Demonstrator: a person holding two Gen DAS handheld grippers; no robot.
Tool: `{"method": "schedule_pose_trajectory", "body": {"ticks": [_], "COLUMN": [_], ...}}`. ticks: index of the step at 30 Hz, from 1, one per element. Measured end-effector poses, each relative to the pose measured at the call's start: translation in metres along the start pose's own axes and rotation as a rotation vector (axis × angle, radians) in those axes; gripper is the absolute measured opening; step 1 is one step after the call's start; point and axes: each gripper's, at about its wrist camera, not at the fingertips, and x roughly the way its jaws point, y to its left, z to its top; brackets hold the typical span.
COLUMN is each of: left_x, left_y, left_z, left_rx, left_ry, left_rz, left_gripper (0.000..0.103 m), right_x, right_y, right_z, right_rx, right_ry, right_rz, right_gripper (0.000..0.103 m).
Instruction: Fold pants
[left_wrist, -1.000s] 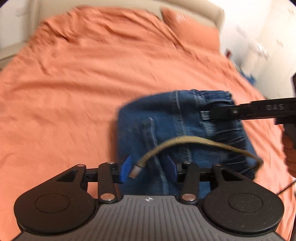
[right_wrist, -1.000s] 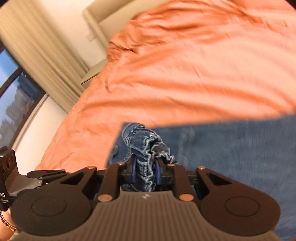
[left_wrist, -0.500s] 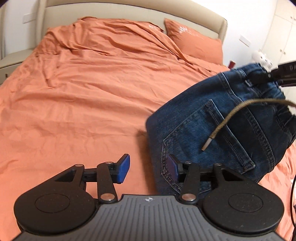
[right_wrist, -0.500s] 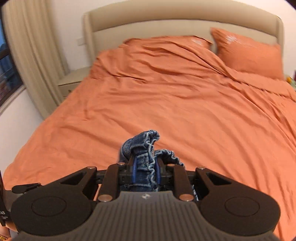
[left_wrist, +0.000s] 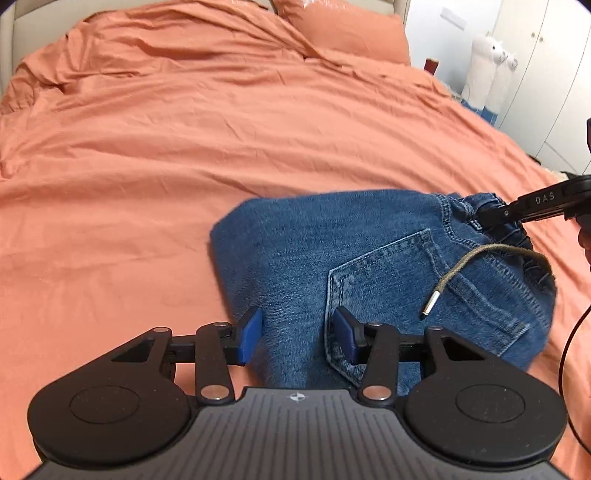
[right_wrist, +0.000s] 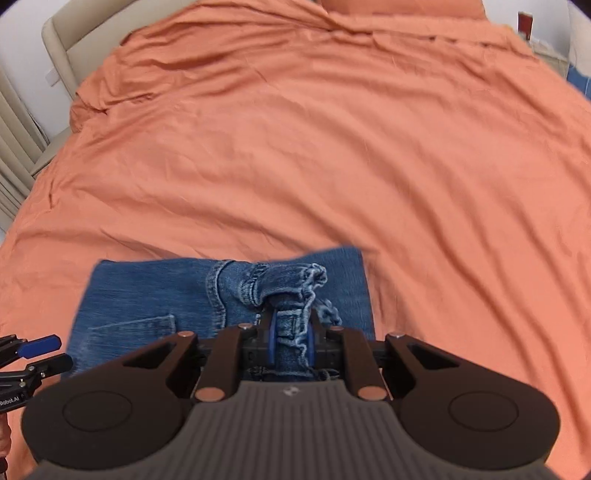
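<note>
The left hand-held gripper (left_wrist: 297, 338) is hovering with its blue pads apart over the folded pants (left_wrist: 369, 266). The right hand-held gripper (right_wrist: 291, 345) is closing, its pads pinching the bunched waistband (right_wrist: 291, 284). The pants are lying on the orange bed (left_wrist: 184, 129), a pillow (left_wrist: 343, 26) beyond.

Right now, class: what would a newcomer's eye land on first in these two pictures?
The folded blue jeans lying on the orange bedspread, near its front edge. Next, the right gripper, closing on the bunched waistband, while the left gripper stands open over the jeans' near side.
</note>
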Motion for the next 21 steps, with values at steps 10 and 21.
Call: {"method": "schedule_pose_trajectory", "body": {"ticks": [10, 21], "left_x": [-0.010, -0.045], "left_y": [-0.002, -0.004], "left_z": [-0.001, -0.016], "left_rx": [0.007, -0.045], "left_ry": [-0.013, -0.003], "left_rz": [0.012, 0.042], "left_gripper": [0.054, 0.054], "right_x": [-0.034, -0.058], "right_y": [-0.034, -0.091], "right_z": [-0.023, -0.109], "right_rx": [0.085, 0.421], "right_ry": [-0.091, -0.054], "right_rz": [0.076, 0.271], "right_gripper": [0.041, 0.061]}}
